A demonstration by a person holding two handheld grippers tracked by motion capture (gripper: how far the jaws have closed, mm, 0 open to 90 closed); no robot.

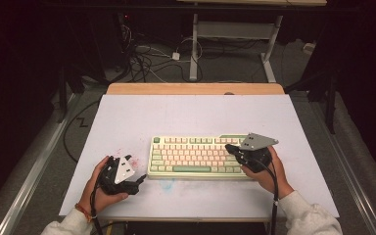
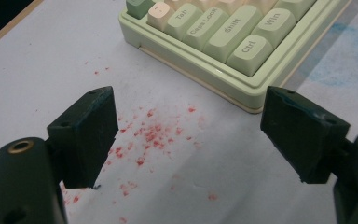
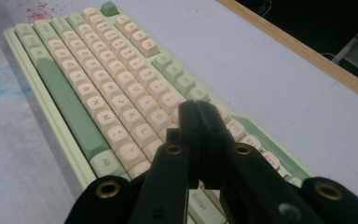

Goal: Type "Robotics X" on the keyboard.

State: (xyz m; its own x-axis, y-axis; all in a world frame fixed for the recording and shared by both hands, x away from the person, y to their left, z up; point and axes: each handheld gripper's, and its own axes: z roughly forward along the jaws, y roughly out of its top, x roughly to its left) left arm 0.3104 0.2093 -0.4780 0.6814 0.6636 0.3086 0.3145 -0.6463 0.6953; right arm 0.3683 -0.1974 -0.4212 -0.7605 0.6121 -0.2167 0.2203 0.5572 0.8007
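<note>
Nearest us, our right gripper [image 3: 199, 122] – jaws pressed together, empty – hovers over the keyboard [image 1: 198, 156] at its three o'clock end, long axis nine-to-three, while our left gripper [image 1: 139, 182] gapes empty at seven o'clock.

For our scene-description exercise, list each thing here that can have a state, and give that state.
Keyboard: flat on the table, nothing gripping it.
Left gripper: open, empty, over the red specks beside the keyboard.
Right gripper: shut, empty, above the keyboard's right end.
Table: white top, stained red and blue.
</note>
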